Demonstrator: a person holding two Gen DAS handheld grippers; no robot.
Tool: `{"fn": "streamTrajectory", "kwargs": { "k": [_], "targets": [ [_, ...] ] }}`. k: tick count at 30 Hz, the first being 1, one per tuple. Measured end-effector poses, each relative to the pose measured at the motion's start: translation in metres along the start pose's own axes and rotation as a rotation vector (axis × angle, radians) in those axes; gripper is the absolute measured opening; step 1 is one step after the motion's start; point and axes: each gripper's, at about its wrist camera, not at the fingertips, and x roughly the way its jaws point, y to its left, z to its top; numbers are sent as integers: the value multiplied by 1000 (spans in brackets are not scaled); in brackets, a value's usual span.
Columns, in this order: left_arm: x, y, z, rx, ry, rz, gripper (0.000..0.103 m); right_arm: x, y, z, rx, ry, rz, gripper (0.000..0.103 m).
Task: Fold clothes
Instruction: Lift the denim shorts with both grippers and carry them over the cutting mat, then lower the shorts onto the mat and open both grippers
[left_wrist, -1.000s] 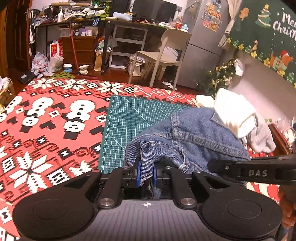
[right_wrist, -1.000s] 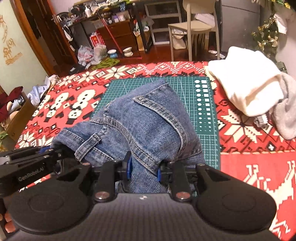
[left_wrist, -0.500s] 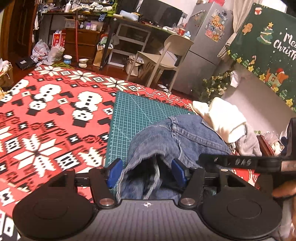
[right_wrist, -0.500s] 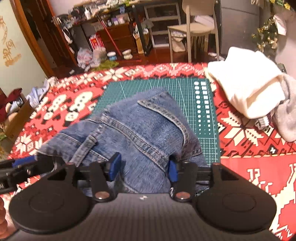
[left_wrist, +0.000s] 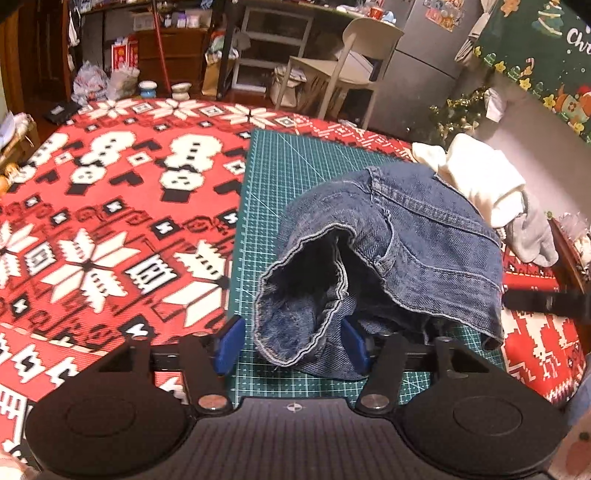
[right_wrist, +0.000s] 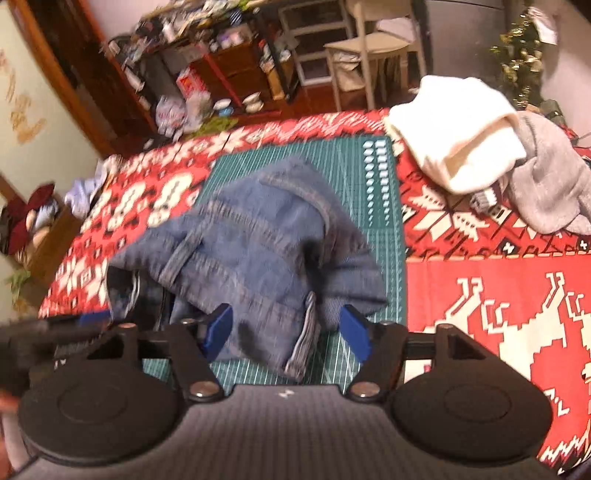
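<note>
A blue denim garment (left_wrist: 388, 258) lies bunched on the green cutting mat (left_wrist: 280, 173), its open hem toward me. My left gripper (left_wrist: 291, 343) is open, its blue pads either side of the hem's near edge, not clamped. In the right wrist view the denim garment (right_wrist: 251, 243) lies on the mat (right_wrist: 373, 173). My right gripper (right_wrist: 288, 332) is open, with a fold of denim lying loose between its pads. The left gripper's finger shows at the left edge (right_wrist: 55, 328).
A white garment (right_wrist: 454, 147) and a grey garment (right_wrist: 550, 192) lie piled at the right on the red patterned cloth (left_wrist: 103, 229). A chair (left_wrist: 343, 70), shelves and floor clutter stand beyond the table's far edge.
Both grippers were shut on the denim a second ago. They have opened and let it go, and the garment has settled onto the mat.
</note>
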Motion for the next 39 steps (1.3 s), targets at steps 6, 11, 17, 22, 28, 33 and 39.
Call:
{"fn": "streamTrajectory", "kwargs": {
  "k": [6, 11, 17, 22, 28, 33, 39],
  "targets": [
    [6, -6, -1, 28, 20, -21, 17, 26, 1, -6, 27, 65, 14, 52],
    [2, -8, -2, 35, -20, 7, 9, 25, 1, -7, 23, 18, 23, 35],
    [-23, -2, -4, -14, -172, 98, 8, 6, 3, -7, 28, -65, 33, 25],
    [-46, -6, 0, -6, -254, 110, 8, -39, 7, -4, 49, -179, 42, 18],
    [-100, -16, 23, -26, -354, 79, 8, -93, 11, -1, 74, -315, 51, 15],
    [-157, -27, 48, -29, -468, 57, 8, -127, 14, 2, 88, -404, 57, 14],
    [-188, -36, 68, 4, -543, 79, 8, -116, 13, 13, 76, -392, 51, 14]
  ]
}}
